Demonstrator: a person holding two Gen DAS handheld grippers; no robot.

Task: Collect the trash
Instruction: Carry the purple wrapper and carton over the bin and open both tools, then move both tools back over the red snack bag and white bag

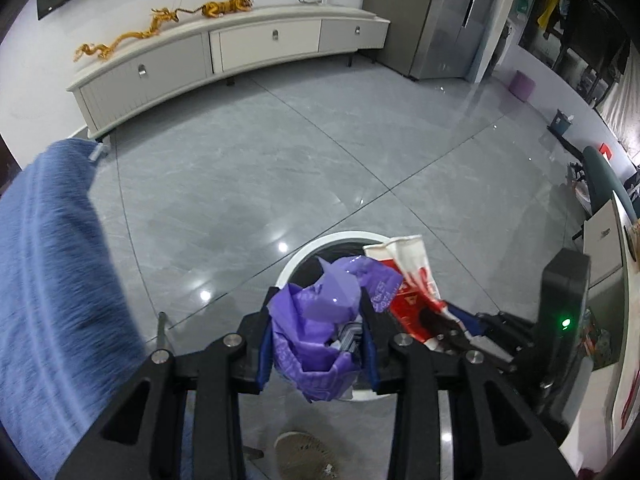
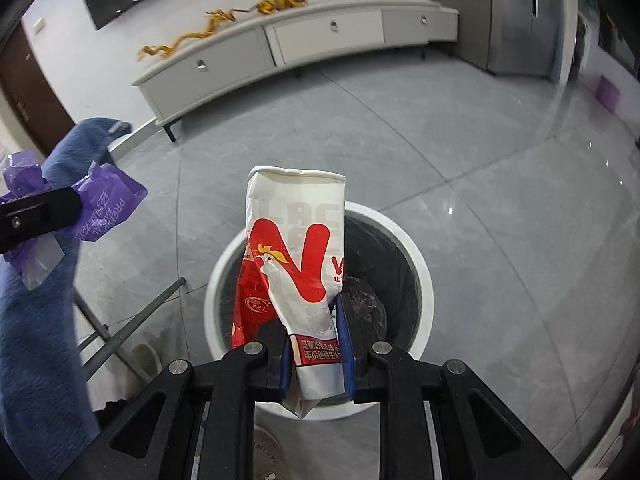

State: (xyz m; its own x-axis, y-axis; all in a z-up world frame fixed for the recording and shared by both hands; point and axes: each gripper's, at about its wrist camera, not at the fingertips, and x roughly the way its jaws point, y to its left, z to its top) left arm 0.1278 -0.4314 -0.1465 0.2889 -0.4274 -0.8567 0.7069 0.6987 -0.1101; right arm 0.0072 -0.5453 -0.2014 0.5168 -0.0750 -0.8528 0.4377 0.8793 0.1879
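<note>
- My right gripper (image 2: 316, 356) is clamped narrow on the lower end of the red-and-white paper bag (image 2: 298, 256); the blue pads press both flat sides, and the bag's long axis runs straight out along the fingers.
- Taking the white bin (image 2: 424, 280) as my landmark: the paper bag hangs directly over its mouth, the far end reaching past the far rim. I judge a simple release would drop it inside, though the bag is long and could catch on the rim if it tips.
- My left gripper (image 1: 316, 344) holds a crumpled purple plastic bag (image 1: 320, 304), squeezed between its pads at a moderate width.
- In the left wrist view that purple bundle sits over the near half of the bin (image 1: 292, 264). In the right wrist view it looks well off to the side of the bin, so I cannot say how squarely it is over the opening.
- Of the two, the right hand looks better centred over the bin, so I would let go there first.
- A blue towel-like cloth (image 1: 52, 272) hangs beside the bin, on my left.
- Beyond the bin lies bare grey tiled floor (image 1: 320, 140), then a long white cabinet (image 1: 240, 48) against the far wall.
</note>
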